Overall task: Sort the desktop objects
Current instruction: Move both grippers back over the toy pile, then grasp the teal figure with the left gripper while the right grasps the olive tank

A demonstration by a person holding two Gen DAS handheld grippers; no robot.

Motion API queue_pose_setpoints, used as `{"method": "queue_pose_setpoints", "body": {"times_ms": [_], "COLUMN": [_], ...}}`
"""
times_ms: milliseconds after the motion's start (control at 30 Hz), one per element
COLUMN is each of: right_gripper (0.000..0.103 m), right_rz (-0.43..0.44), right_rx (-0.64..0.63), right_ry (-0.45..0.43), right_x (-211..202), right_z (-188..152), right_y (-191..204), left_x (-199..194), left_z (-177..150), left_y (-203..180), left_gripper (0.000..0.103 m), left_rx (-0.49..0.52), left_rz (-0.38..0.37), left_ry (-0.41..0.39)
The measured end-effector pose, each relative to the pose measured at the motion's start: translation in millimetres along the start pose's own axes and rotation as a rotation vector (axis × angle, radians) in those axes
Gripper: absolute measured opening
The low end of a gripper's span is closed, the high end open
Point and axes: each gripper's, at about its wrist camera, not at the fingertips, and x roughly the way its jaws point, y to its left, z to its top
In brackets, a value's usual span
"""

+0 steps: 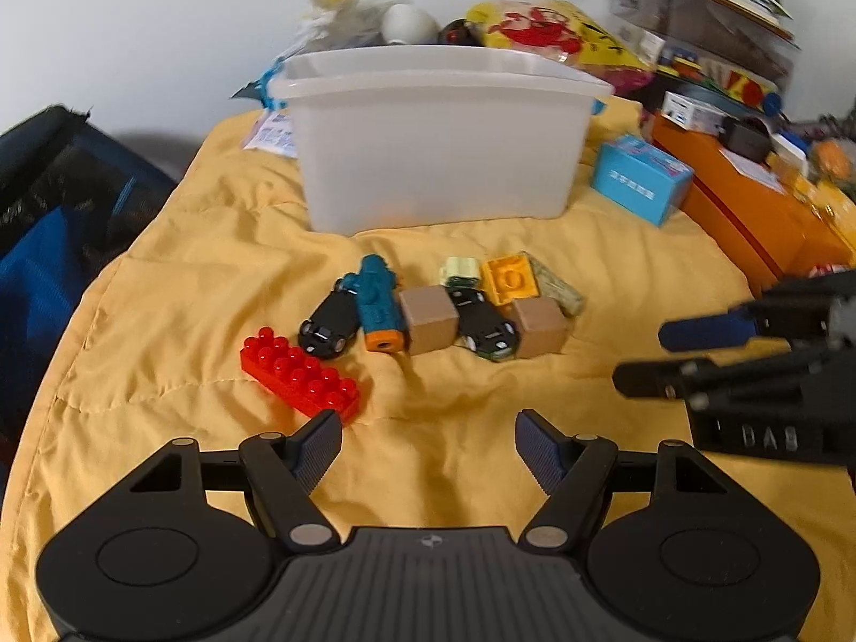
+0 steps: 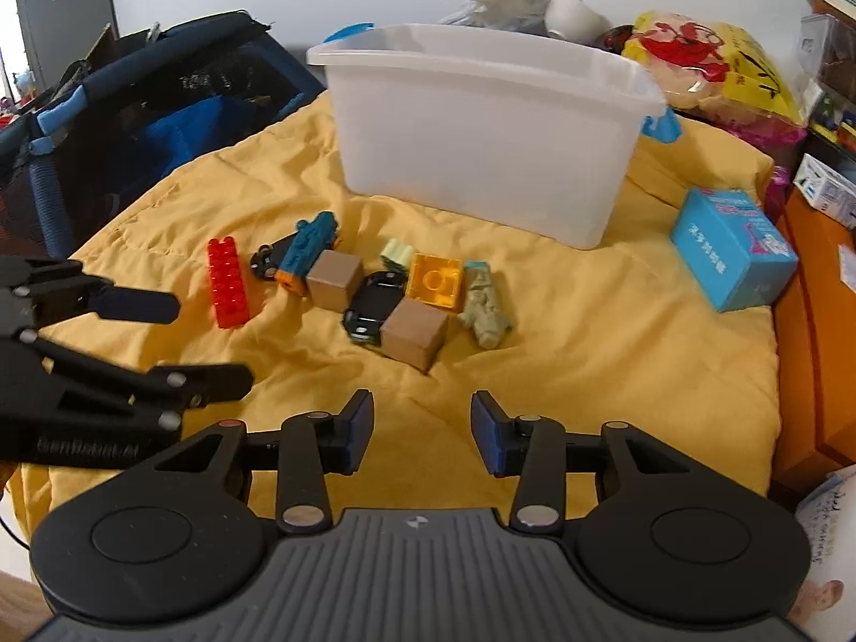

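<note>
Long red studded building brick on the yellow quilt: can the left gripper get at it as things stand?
Probably yes. The long red studded building brick lies just ahead of the open left gripper, at the near left end of the toy row, nothing on top and bare yellow quilt between them.

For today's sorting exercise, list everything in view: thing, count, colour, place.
bin: 1, clear white, back of cloth
long brick: 1, red, left end of the toys
toy cars: 2, black, in the toy row
teal toy: 1, teal and orange, beside left car
cubes: 2, brown, mid-row
square brick: 1, yellow, behind right cube
blue box: 1, right of bin
cloth: 1, yellow, under all
left gripper: open, empty
right gripper: open, empty
</note>
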Motion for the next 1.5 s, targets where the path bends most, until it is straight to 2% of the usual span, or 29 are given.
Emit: {"method": "queue_pose_setpoints", "body": {"times_ms": [167,267,433,533,600,667,833,900,967,1033,1167,1300,1433,1500], "right_gripper": [0.042,0.041,0.038,0.038,0.038,0.038,0.038,0.038,0.038,0.038,0.038,0.038,0.037,0.036], "right_rz": [-0.005,-0.013,-0.056,-0.071,-0.077,-0.078,-0.087,-0.092,-0.096,-0.098,-0.08,-0.068,-0.087,-0.088], "right_rx": [-0.029,-0.031,0.0,0.006,0.008,0.017,0.048,0.05,0.049,0.036,0.005,-0.022,-0.035,-0.031], "right_ry": [-0.011,-0.014,-0.012,-0.017,-0.019,-0.014,0.002,0.007,0.005,-0.001,-0.016,0.008,0.036,0.038], "right_x": [1.0,4.3,10.4,10.6,10.9,11.9,17.5,21.6,26.1,31.1,45.6,66.6,87.4,88.8], "right_z": [-1.1,-1.5,4.0,5.6,5.4,5.0,4.2,6.6,11.5,17.5,29.7,36.1,37.2,40.0], "right_y": [5.9,6.0,-5.7,-8.4,-8.5,-9.4,-17.4,-20.9,-24.3,-26.7,-30.3,-28.9,-27.8,-29.4], "left_x": [5.8,8.7,19.6,40.0,56.5,66.7,77.3,84.2,89.6,89.9,78.2,46.6,26.3,26.1], "left_z": [1.7,4.7,25.5,41.5,48.9,51.1,57.1,62.4,66.6,68.1,57.5,40.7,19.5,11.8], "left_y": [8.5,14.2,13.1,19.0,26.6,33.8,40.9,42.3,47.4,50.4,44.4,30.9,13.3,1.4], "left_gripper": [0.075,0.074,0.069,0.056,0.038,0.035,0.035,0.04,0.039,0.025,0.025,0.025,0.025,0.025], "left_rx": [-0.015,-0.035,-0.008,-0.042,-0.086,-0.114,-0.133,-0.153,-0.194,-0.211,-0.173,-0.102,-0.065,-0.02], "left_rz": [0.017,-0.016,-0.015,-0.013,-0.023,-0.023,-0.055,-0.107,-0.155,-0.191,-0.217,-0.222,-0.273,-0.253], "left_ry": [0.013,0.018,-0.045,-0.044,-0.006,0.016,0.017,0.03,0.05,0.068,0.09,0.082,0.122,0.122]}}
